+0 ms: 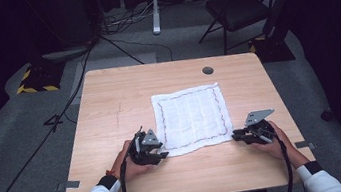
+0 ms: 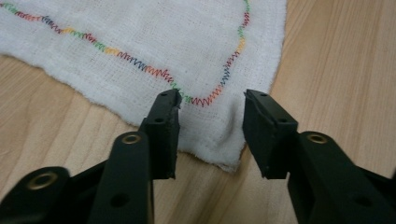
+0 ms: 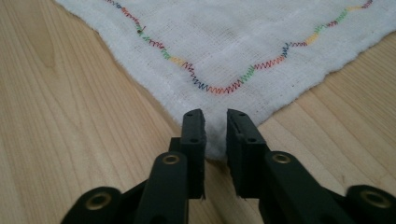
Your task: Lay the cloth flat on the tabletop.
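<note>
The white cloth [image 1: 192, 118] is seen spread flat on the surface [image 1: 110, 114], its slightly longer side running away from the person, stitched border all round. Its near left corner is straddled by the half-open left claw [image 2: 212, 98]; its near right corner is pinched in the almost closed right claw [image 3: 215, 113].

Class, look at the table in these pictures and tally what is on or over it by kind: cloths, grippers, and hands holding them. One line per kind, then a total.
White cloth with coloured stitching: 1
Black grippers: 2, the left gripper and the right gripper
Hands: 2, the left hand and the right hand
Total: 5
</note>
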